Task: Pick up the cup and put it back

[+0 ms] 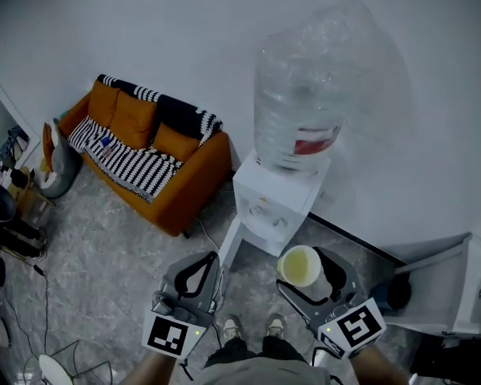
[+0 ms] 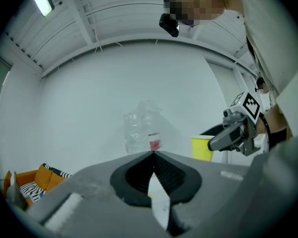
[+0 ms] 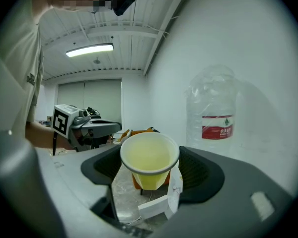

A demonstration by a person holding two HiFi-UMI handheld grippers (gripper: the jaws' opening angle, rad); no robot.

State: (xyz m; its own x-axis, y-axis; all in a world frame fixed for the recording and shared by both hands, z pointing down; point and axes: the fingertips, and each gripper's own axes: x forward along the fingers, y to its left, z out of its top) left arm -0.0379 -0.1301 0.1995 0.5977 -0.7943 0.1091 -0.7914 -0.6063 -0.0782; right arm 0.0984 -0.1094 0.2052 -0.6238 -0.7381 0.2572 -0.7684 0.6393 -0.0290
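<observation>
My left gripper is closed on nothing and idle. My right gripper has its jaws spread wide but clamped on the sides of the yellow cup, holding it upright in the air near the water dispenser. The pick-up looks done; setting the cup back and letting go remain.

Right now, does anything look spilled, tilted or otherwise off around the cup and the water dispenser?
Nothing stands out. The yellow cup sits upright between the jaws of the right gripper, with no spill visible. The bottle stands straight on the water dispenser. The left gripper is shut and empty.
</observation>
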